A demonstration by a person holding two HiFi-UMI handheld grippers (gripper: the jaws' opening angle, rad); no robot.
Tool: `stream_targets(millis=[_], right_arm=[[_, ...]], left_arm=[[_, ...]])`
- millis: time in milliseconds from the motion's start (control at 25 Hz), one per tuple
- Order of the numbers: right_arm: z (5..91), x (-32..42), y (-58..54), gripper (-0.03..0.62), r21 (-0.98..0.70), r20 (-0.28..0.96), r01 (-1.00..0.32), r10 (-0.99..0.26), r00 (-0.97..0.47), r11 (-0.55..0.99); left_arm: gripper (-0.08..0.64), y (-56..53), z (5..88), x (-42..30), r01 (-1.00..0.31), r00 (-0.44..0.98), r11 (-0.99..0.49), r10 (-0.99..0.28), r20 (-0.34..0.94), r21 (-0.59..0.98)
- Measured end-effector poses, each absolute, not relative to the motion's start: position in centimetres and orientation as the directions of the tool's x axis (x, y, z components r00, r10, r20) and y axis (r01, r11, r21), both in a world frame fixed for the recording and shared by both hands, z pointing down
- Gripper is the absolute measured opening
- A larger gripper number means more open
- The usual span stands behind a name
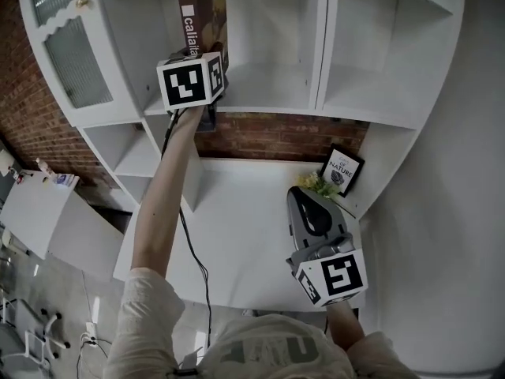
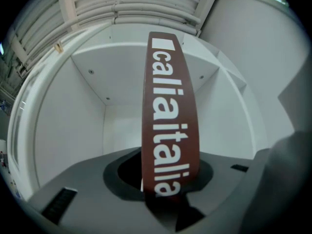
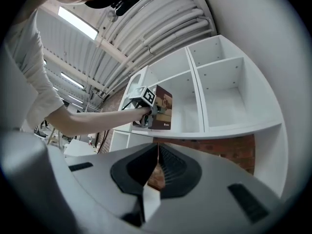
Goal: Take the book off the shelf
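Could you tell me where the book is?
Head view, upper left: the book is in the white shelf, held by the left hand-held gripper.

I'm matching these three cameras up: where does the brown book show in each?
Head view: book, top, left of centre, in a shelf compartment.
Left gripper view: book, spine upright, filling the centre.
Right gripper view: book, small, at centre.
Shared landmark: white shelf unit.

Dim, even lighting; long ceiling strip lights glare; fisheye bending, black corners in gripper views; brown hardback book sharp.
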State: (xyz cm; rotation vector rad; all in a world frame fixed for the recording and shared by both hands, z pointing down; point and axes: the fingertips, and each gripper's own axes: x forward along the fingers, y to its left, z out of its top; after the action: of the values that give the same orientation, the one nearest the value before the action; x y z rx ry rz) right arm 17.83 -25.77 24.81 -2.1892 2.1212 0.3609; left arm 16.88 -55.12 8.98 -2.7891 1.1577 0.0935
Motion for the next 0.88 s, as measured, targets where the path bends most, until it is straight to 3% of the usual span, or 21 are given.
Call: stream_targets(millis=[280, 480, 640, 880], right_arm=[[24.4, 15.5, -28.1, 0.018, 0.117, -0.216, -0.991, -0.973, -0.083, 0.059], [25.4, 11.4, -30.6, 0.018, 0.116, -0.2, -0.976, -0.958, -0.205, 0.185], [25.6, 7.6, -31.7, 0.018, 0.144, -0.204, -0.949, -0.93, -0.306, 0.281], [25.9, 2.1, -31.7, 0.018, 0.181, -0.227, -0.897, -0.871, -0.436, 0.402]], left_arm=[[0.153, -46.8, 7.5, 8.8, -0.709, 0.699, -0.687, -0.653, -0.291, -0.162], [0.153, -40.3, 10.0, 0.1, -0.812, 0.583, -0.506, -0.721, -0.374, -0.29], [0.153, -36.5, 12.8, -4.9, -0.878, 0.477, -0.433, -0.769, -0.426, -0.202], [0.153, -33.2, 20.6, -9.5, -0.932, 0.353, -0.356, -0.85, -0.391, -0.066]])
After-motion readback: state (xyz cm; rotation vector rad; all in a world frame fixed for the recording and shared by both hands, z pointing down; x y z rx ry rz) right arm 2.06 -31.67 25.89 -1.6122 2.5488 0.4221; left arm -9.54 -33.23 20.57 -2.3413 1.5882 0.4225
